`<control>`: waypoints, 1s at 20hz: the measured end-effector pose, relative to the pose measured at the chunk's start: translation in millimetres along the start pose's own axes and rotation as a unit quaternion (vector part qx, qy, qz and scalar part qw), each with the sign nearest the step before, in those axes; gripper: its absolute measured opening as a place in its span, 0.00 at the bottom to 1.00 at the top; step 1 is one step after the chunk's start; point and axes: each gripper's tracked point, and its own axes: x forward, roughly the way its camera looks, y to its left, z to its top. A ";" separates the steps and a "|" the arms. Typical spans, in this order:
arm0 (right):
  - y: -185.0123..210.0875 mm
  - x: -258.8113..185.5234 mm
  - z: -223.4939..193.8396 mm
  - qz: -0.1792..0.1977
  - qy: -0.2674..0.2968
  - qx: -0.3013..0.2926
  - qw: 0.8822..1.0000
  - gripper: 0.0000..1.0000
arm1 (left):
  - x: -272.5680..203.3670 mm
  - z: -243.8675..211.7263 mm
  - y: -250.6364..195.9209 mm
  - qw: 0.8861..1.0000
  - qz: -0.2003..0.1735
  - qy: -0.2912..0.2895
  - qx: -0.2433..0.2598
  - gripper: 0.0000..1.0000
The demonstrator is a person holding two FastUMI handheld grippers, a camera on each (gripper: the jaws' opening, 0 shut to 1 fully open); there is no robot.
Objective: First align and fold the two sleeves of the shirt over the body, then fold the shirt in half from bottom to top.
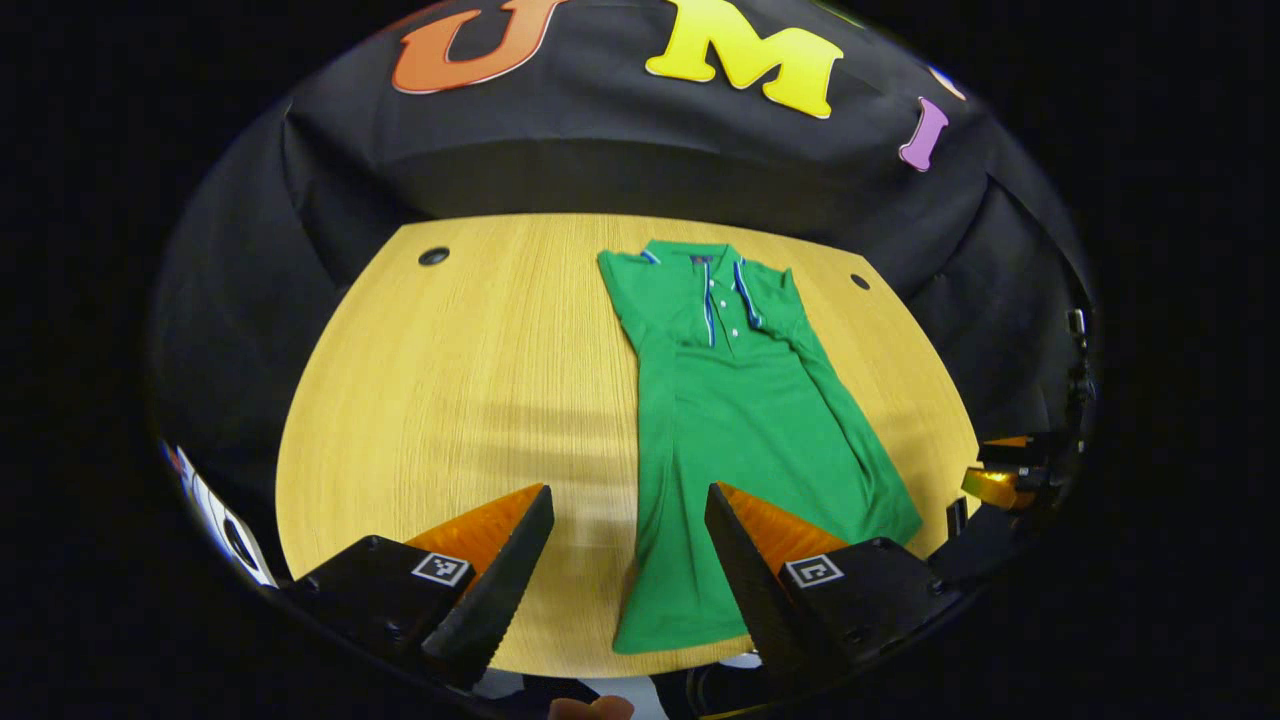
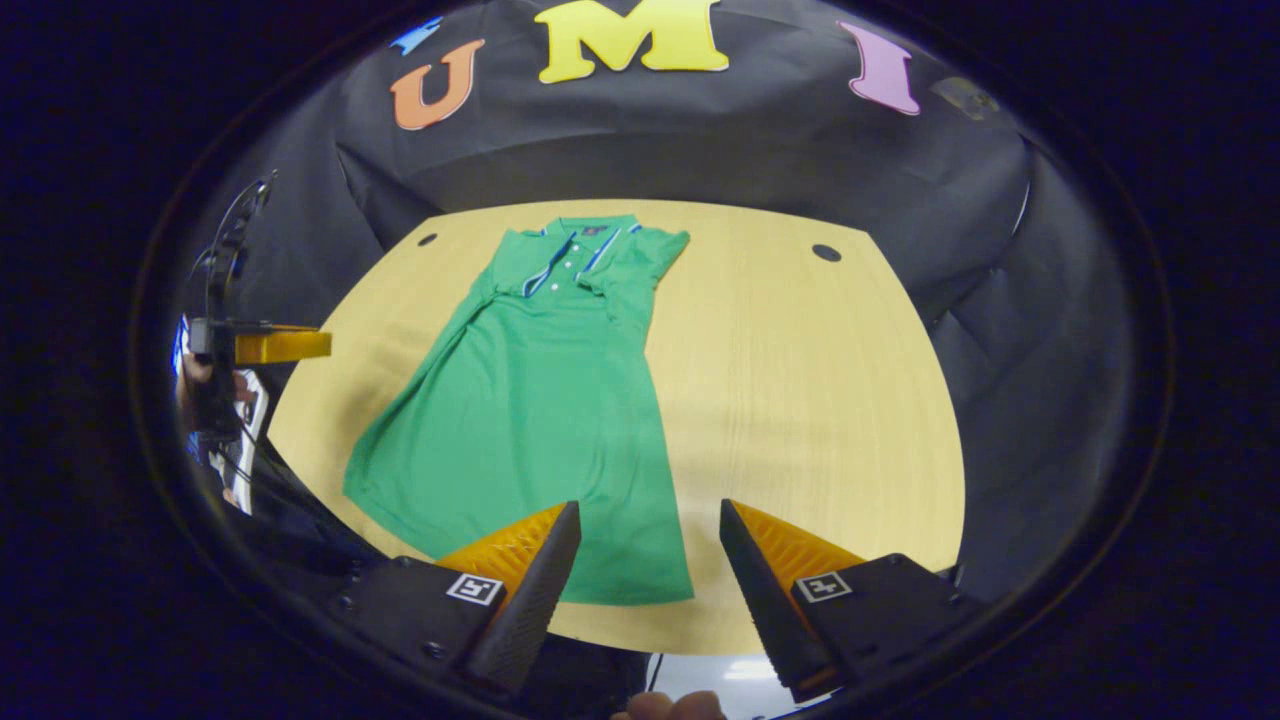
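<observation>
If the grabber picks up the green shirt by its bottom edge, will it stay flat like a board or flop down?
Probably flop. The green shirt lies flat on the table with soft creases, so it looks like thin cloth that would droop from the lifted edge. It likely feels light, and might slide on the smooth wood rather than stay put.

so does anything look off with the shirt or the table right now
Nothing damaged or spilled. The shirt lies flat on the table with both sleeves folded in, though its hem runs slanted, one corner flaring wider than the other. Both claws hang open, apart from it.
</observation>
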 end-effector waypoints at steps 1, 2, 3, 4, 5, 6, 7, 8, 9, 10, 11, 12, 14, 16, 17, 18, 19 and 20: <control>-1.2 1.3 -10.3 -0.001 0.011 -0.003 1.000 0.90 | -3.1 -20.6 -0.4 1.000 -0.006 0.016 0.003 0.98; -2.5 2.3 -20.0 -0.002 0.022 -0.008 1.000 0.90 | -4.3 -40.1 -1.1 0.999 -0.012 0.033 0.010 0.98; -2.1 4.1 -29.6 -0.001 0.034 -0.013 0.999 0.90 | -4.9 -57.5 -2.1 0.998 -0.016 0.051 0.020 0.98; -2.2 5.4 -38.1 -0.002 0.044 -0.018 0.999 0.90 | -5.0 -75.8 -4.0 0.997 -0.019 0.069 0.028 0.98; -3.5 6.4 -45.8 -0.004 0.053 -0.021 0.998 0.90 | -5.5 -91.8 -5.9 0.996 -0.021 0.083 0.038 0.99; -4.0 8.1 -53.1 -0.005 0.061 -0.023 0.998 0.90 | -2.9 -106.3 -7.0 0.994 -0.019 0.095 0.048 0.99; -4.8 10.2 -60.2 -0.008 0.068 -0.023 0.997 0.90 | 0.2 -119.2 -8.7 0.993 -0.017 0.105 0.055 0.99; -4.5 13.5 -66.5 -0.009 0.075 -0.021 0.997 0.90 | 1.7 -131.6 -11.3 0.991 -0.019 0.115 0.061 0.99; -4.4 16.9 -72.7 -0.009 0.084 -0.020 0.996 0.90 | 5.0 -141.2 -14.1 0.990 -0.019 0.126 0.063 0.99; -4.9 21.2 -77.9 -0.011 0.091 -0.021 0.996 0.90 | 9.0 -147.2 -16.9 0.989 -0.020 0.134 0.063 0.98; -6.2 24.7 -82.8 -0.013 0.097 -0.021 0.995 0.90 | 11.6 -149.1 -19.2 0.988 -0.020 0.142 0.058 0.99; -7.5 27.8 -85.3 -0.015 0.101 -0.020 0.995 0.90 | 12.9 -150.7 -20.9 0.987 -0.018 0.148 0.053 0.98; -8.1 34.4 -87.5 -0.017 0.109 -0.020 0.994 0.90 | 16.8 -145.1 -20.8 0.988 -0.017 0.148 0.045 0.99; -8.0 40.6 -89.5 -0.015 0.115 -0.019 0.993 0.90 | 21.7 -139.8 -14.7 0.988 -0.011 0.146 0.038 0.99; -8.1 43.2 -89.2 -0.015 0.117 -0.020 0.993 0.90 | 22.4 -138.8 -12.4 0.988 -0.006 0.148 0.032 0.99; -9.1 46.1 -88.0 -0.016 0.118 -0.023 0.993 0.90 | 22.9 -140.9 -11.7 0.988 -0.004 0.151 0.025 0.99; -9.8 49.9 -88.0 -0.017 0.120 -0.027 0.992 0.90 | 24.8 -144.0 -10.5 0.987 0.000 0.158 0.017 0.99; -9.8 54.3 -88.3 -0.017 0.122 -0.027 0.992 0.90 | 26.1 -147.2 -9.6 0.986 0.002 0.164 0.011 0.98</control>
